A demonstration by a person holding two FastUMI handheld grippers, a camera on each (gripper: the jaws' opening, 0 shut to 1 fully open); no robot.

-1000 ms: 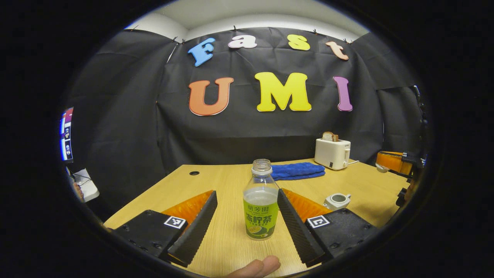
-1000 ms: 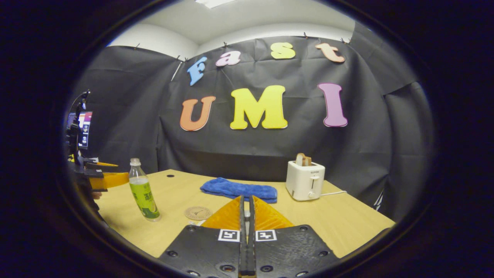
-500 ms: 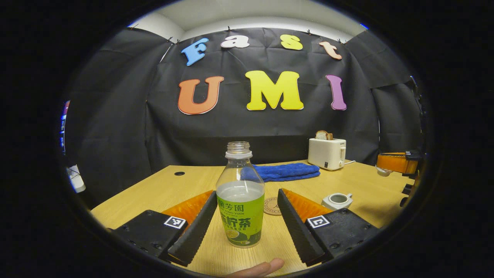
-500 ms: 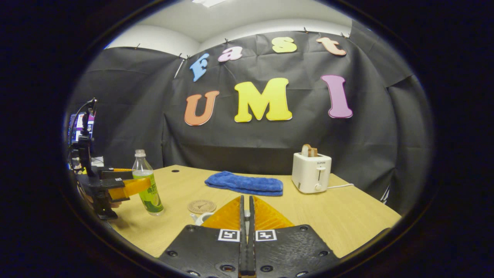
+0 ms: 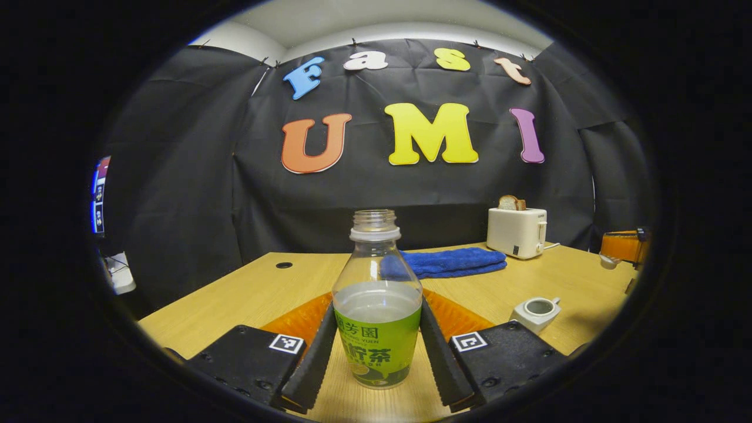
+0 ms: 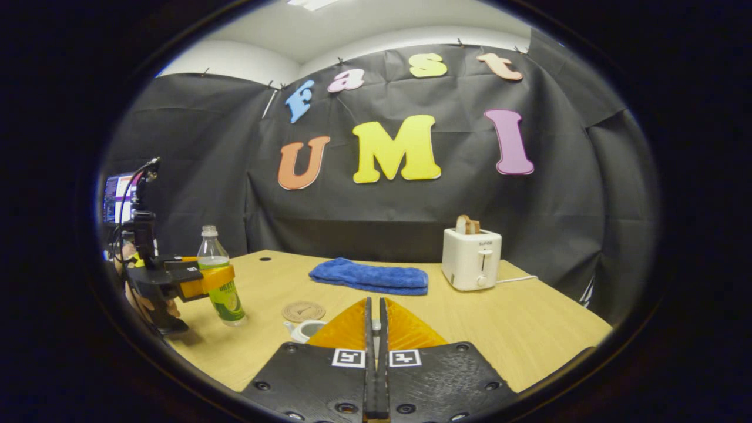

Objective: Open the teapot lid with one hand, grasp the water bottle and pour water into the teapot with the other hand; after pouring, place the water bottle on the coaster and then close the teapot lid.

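On the wooden table (image 5: 247, 294), the left gripper (image 5: 376, 352) clamped the uncapped bottle (image 5: 376, 305) for pouring; the right gripper (image 6: 374, 329), pressed together, presumably held the lid off the teapot (image 5: 536, 313).

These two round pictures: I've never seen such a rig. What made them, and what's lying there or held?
A person holds a two-finger gripper in each hand; a fisheye camera rides on each. In the left gripper view, the left gripper closes on the uncapped water bottle, which stands on the wooden table. In the right gripper view, the right gripper is closed, apparently holding the lid, above the open teapot. Also there: a coaster, a blue towel and a toaster.
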